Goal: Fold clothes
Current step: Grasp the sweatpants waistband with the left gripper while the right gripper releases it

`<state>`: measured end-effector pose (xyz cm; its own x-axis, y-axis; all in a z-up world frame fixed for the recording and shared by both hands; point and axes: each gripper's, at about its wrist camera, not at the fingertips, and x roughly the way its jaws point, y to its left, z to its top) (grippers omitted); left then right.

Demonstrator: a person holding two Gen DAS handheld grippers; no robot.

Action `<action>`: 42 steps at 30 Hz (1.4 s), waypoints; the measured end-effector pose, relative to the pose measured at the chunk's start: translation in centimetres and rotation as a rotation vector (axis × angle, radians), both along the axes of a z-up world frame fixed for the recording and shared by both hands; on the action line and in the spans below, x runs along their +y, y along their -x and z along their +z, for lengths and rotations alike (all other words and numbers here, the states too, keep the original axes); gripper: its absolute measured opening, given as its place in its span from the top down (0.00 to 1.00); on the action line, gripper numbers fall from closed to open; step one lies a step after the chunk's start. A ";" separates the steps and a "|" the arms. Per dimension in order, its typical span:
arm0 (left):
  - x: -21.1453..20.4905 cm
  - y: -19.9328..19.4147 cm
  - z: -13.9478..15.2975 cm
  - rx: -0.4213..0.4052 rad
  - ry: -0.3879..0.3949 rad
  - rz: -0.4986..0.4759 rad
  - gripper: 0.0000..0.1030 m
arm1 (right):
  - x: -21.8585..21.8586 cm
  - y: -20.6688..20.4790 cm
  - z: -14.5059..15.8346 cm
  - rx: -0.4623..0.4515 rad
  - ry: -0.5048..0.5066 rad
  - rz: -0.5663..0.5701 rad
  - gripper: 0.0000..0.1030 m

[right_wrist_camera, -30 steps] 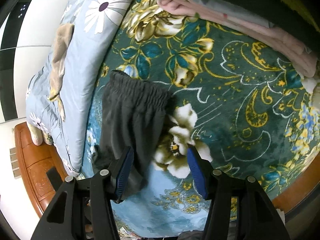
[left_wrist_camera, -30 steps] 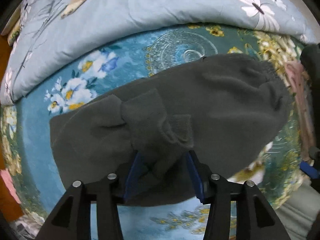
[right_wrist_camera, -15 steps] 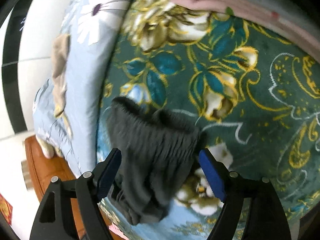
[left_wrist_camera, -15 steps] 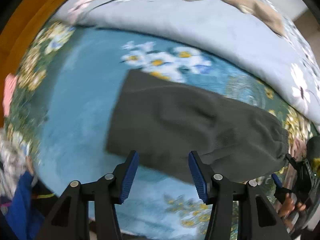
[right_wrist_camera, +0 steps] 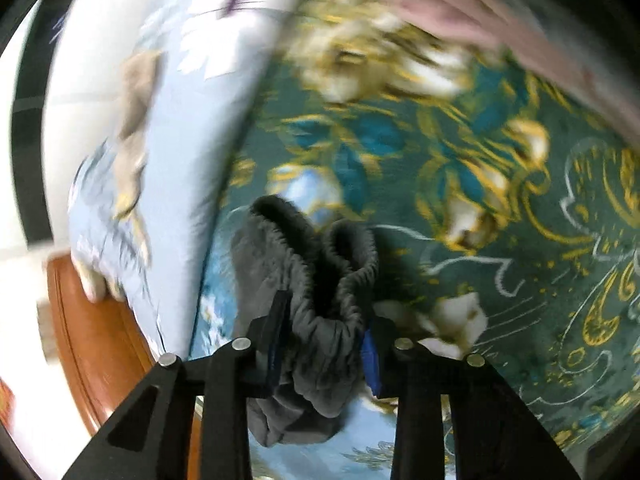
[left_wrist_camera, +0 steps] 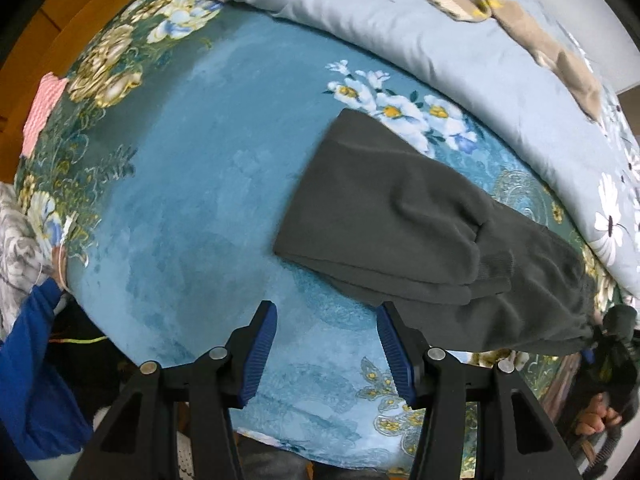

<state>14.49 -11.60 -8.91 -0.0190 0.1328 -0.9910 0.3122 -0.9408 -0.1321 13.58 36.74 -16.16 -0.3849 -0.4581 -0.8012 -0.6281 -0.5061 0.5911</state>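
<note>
Right tongs (right_wrist_camera: 324, 354) are closing on the grey trousers' (left_wrist_camera: 420, 232) gathered waistband, likely to fold it over; left tongs (left_wrist_camera: 326, 354) hang half-open, empty, above the bed (left_wrist_camera: 192, 184)

A bedroom in a home: a bed (left_wrist_camera: 192, 184) spread with a teal floral blanket (right_wrist_camera: 500, 208), a pale blue flowered quilt (left_wrist_camera: 460, 40) bunched along one side, a wooden bed frame (right_wrist_camera: 84, 320) at the edge, and folded pink laundry (right_wrist_camera: 500, 20) nearby.
</note>
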 end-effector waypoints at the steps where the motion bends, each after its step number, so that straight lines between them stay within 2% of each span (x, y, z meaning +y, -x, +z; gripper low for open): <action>1: -0.2 0.1 0.1 0.007 -0.007 -0.004 0.46 | -1.0 0.4 1.5 0.032 -0.029 0.043 0.69; 6: -2.0 0.2 0.5 0.038 -0.051 0.023 0.46 | -10.2 3.0 9.3 0.213 -0.171 0.337 0.71; 11: -5.9 -0.6 0.4 0.059 -0.082 0.087 0.46 | -22.3 3.7 13.1 0.308 -0.259 0.607 0.73; 14: -8.4 -1.8 0.1 0.063 -0.092 0.138 0.46 | -29.3 3.9 13.0 0.322 -0.279 0.746 0.76; 16: -10.0 -2.7 -0.4 0.055 -0.098 0.180 0.46 | -33.5 4.0 12.0 0.308 -0.312 0.838 0.76; 18: -11.7 -3.5 -0.9 0.043 -0.112 0.228 0.45 | -37.1 4.3 9.6 0.252 -0.344 0.912 0.78; 21: -13.4 -4.7 -1.8 0.029 -0.131 0.279 0.45 | -39.7 4.1 5.9 0.142 -0.356 0.953 0.79; 24: -13.8 -5.1 -2.7 0.009 -0.155 0.291 0.45 | -41.0 3.5 3.6 0.074 -0.354 0.975 0.79; 26: -13.7 -5.0 -3.4 -0.004 -0.177 0.288 0.45 | -41.9 3.5 2.7 0.057 -0.336 0.999 0.74; 27: -13.2 -4.6 -3.7 -0.006 -0.192 0.275 0.44 | -42.0 3.4 2.5 0.058 -0.317 1.006 0.74; 29: -12.2 -3.8 -4.3 -0.010 -0.222 0.250 0.44 | -41.9 3.4 2.4 0.058 -0.289 1.019 0.67; 31: -11.1 -3.0 -4.8 -0.014 -0.251 0.224 0.42 | -41.8 3.5 2.6 0.059 -0.269 1.027 0.66; 33: -9.6 -1.9 -5.2 -0.008 -0.284 0.183 0.41 | -40.1 3.9 4.1 0.091 -0.254 0.974 0.65; 36: -6.6 0.1 -6.0 0.002 -0.346 0.096 0.37 | -36.1 4.5 5.9 0.103 -0.258 0.878 0.58; 42: -1.3 3.4 -8.8 -0.031 -0.425 -0.043 0.26 | -27.9 4.0 6.0 -0.011 -0.377 0.818 0.57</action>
<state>11.12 -12.88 -17.73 0.0240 0.5292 -0.8482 0.2836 -0.8172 -0.5018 9.59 8.80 -10.13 -0.0450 -0.2915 -0.9555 0.0089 -0.9566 0.2914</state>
